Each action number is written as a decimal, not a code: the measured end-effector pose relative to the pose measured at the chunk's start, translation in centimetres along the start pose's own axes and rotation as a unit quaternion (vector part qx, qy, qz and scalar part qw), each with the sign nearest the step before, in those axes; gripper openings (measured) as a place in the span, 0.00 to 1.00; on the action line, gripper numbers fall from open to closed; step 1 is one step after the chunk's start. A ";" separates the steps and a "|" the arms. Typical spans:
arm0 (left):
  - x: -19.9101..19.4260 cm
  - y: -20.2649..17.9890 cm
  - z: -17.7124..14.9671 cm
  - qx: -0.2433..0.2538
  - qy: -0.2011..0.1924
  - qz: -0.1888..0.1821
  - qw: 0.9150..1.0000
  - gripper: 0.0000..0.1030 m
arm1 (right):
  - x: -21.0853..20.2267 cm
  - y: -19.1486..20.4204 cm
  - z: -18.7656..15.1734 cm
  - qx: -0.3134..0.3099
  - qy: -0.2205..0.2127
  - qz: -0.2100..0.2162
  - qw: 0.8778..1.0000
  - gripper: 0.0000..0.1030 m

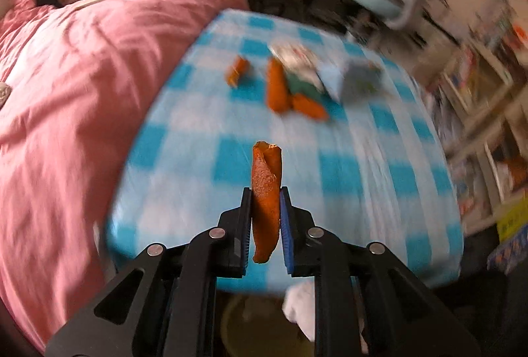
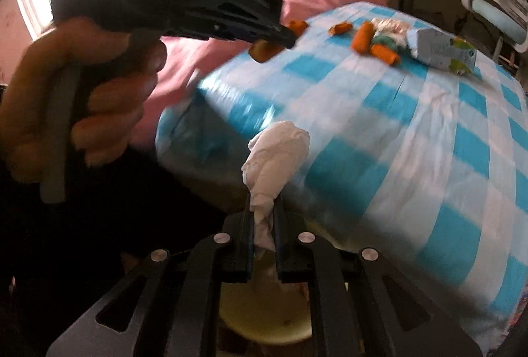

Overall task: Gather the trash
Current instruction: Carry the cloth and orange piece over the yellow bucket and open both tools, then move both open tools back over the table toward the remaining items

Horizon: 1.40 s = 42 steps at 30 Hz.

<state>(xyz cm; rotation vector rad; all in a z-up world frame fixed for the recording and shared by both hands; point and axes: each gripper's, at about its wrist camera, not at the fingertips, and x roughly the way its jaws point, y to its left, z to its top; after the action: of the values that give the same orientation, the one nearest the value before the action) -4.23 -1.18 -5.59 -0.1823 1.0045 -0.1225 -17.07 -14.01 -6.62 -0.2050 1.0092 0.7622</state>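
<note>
Here, my left gripper (image 1: 265, 205) is clamped on an orange peel strip (image 1: 266, 188), its long axis running straight ahead along the fingers, tip pointing up the frame toward the bed's checked sheet (image 1: 363, 165). My right gripper (image 2: 264, 208) pinches a crumpled white tissue (image 2: 277, 159), which flares up and away from the jaws. A pale bin (image 2: 264, 314) sits at lower centre, directly beneath the right gripper, so I judge that hand the nearer for a drop. More peels (image 1: 277, 89) and a carton (image 2: 442, 51) lie on the sheet, upper centre, well apart from both grippers.
</note>
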 end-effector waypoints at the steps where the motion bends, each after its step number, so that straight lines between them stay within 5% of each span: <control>1: -0.2 -0.5 -1.2 0.007 0.006 -0.003 1.000 0.15 | 0.1 0.4 -0.6 -0.007 0.014 0.000 1.000 0.14; 4: -0.1 -1.7 -4.6 0.022 0.040 -0.009 0.999 0.15 | -0.2 0.8 -2.6 -0.017 0.033 -0.037 0.999 0.36; 10: 0.4 -3.5 -10.1 0.053 0.113 -0.023 0.992 0.16 | -3.0 -2.5 -3.8 0.066 -0.007 -0.096 0.993 0.49; 12: 0.3 -3.6 -10.9 0.055 0.117 -0.019 0.991 0.27 | -4.0 -3.7 -3.9 0.100 -0.030 -0.101 0.989 0.50; 17: -1.9 -1.9 -9.9 0.011 0.043 -0.008 0.999 0.59 | -4.3 -4.1 -3.8 0.115 -0.064 -0.113 0.985 0.55; 24: -3.9 0.3 -7.7 -0.051 -0.041 0.012 0.998 0.66 | -3.9 -3.4 -3.2 0.106 -0.075 -0.111 0.985 0.55; 35: -3.8 1.0 -1.3 -0.053 -0.079 0.030 0.995 0.75 | -2.7 -3.2 -2.5 0.105 -0.079 -0.112 0.985 0.55; 42: -1.9 1.7 1.0 -0.071 -0.070 0.034 0.994 0.75 | -2.1 -3.2 -1.9 0.107 -0.087 -0.110 0.984 0.55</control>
<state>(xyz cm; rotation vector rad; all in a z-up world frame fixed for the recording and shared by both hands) -4.42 0.98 -3.84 -0.2831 0.8794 0.0237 -16.86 -18.27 -6.47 -0.0608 0.8781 0.4571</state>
